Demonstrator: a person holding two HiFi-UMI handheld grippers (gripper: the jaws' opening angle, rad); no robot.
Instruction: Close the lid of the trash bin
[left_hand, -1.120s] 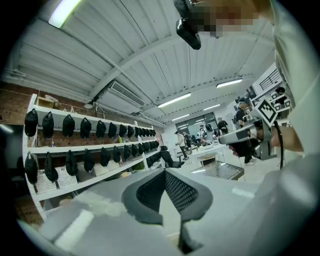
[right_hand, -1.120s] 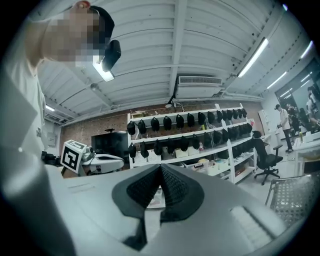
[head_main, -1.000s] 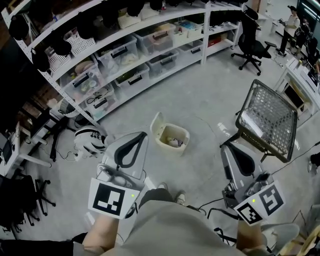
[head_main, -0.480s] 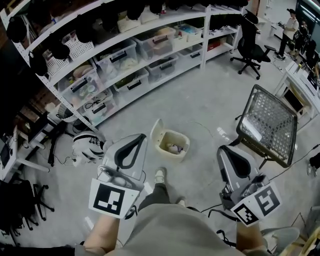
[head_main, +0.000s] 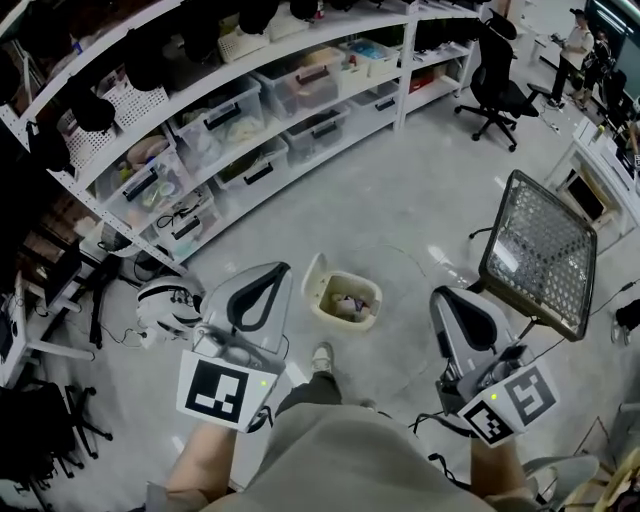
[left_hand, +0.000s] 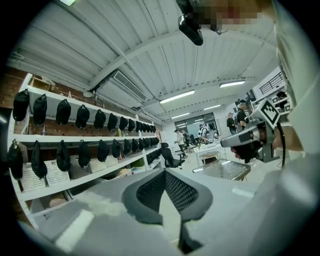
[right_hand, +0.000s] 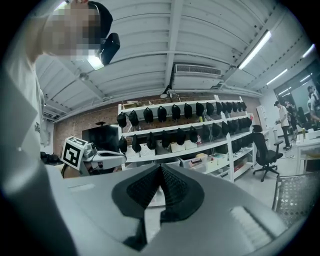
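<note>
In the head view a small cream trash bin (head_main: 352, 300) stands on the grey floor, holding some rubbish. Its lid (head_main: 314, 278) stands up open on the bin's left side. My left gripper (head_main: 282, 268) is held above the floor to the left of the bin, jaws shut with nothing between them. My right gripper (head_main: 441, 294) hangs to the bin's right, also shut and empty. Both are apart from the bin. The left gripper (left_hand: 165, 171) and the right gripper (right_hand: 161, 167) point level into the room in their own views, where the bin is not visible.
Long white shelves (head_main: 250, 110) with clear storage boxes run along the back. A mesh-backed chair (head_main: 545, 255) stands at the right and a black office chair (head_main: 495, 75) farther off. A white and black machine (head_main: 165, 300) lies at the left. My shoe (head_main: 320, 356) is just short of the bin.
The bin has come closer and lower in the head view as the person stepped forward; a foot now shows near it. Both grippers stay shut and about where they were.
</note>
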